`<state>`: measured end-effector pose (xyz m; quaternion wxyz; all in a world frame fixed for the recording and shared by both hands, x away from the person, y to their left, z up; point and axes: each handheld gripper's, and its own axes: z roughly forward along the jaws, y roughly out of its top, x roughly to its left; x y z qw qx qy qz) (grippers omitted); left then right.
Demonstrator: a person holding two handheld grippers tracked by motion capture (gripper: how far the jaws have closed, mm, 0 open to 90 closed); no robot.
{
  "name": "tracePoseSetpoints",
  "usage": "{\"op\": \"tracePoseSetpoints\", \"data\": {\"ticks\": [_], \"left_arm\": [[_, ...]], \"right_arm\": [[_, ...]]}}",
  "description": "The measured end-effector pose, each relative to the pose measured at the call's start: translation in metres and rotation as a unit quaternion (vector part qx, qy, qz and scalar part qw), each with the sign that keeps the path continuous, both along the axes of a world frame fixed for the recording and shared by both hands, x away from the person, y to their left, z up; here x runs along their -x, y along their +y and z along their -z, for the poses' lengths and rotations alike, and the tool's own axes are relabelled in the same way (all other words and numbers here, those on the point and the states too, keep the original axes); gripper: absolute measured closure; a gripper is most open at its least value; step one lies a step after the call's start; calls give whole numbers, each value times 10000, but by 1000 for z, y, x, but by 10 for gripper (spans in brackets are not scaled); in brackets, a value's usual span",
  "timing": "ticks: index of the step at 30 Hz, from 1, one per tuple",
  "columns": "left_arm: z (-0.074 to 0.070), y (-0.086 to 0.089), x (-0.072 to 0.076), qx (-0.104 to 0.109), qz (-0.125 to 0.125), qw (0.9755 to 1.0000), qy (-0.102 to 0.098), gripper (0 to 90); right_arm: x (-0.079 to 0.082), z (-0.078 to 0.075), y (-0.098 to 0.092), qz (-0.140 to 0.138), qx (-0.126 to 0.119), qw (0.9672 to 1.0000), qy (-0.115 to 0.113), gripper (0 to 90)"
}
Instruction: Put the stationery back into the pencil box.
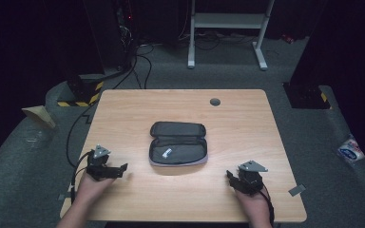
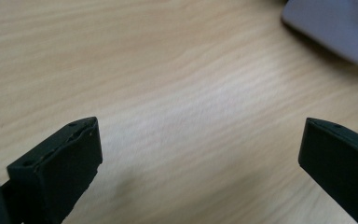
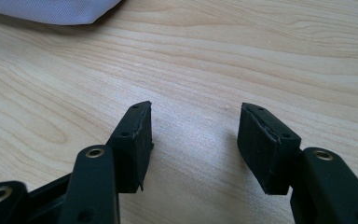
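Note:
A dark grey zip pencil case (image 1: 177,143) lies unzipped and spread flat in the middle of the wooden table (image 1: 138,104). A small white object (image 1: 167,152) rests inside its near half. My left gripper (image 1: 121,170) sits on the table at the near left, jaws wide apart over bare wood (image 2: 200,135), pointing right toward the case, whose pale edge (image 2: 335,28) shows far off. My right gripper (image 1: 230,178) rests at the near right, open with nothing between its jaws (image 3: 193,121). The case's grey edge (image 3: 51,10) lies beyond it.
A round grey cable port (image 1: 215,101) sits in the tabletop near the far edge. A white frame (image 1: 228,28) stands on the floor behind the table. Cables run along the floor at the left. A packet (image 1: 350,149) lies on the floor at right.

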<state>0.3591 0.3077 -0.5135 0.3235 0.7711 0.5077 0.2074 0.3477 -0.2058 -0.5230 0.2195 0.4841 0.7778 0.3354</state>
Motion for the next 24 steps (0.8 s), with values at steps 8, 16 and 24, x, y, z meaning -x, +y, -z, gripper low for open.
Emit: {"op": "tracePoseSetpoints", "data": {"ticks": [8, 16, 24], "left_arm": [[14, 8, 21, -194, 70, 9998, 74, 1], [18, 8, 29, -75, 40, 10000, -51, 8], [17, 7, 30, -46, 17, 10000, -49, 16]], "right_arm": [[0, 0, 0, 2, 0, 10000, -1, 447], [0, 0, 0, 0, 8, 10000, -9, 447], [0, 0, 0, 8, 2, 10000, -4, 447]]}}
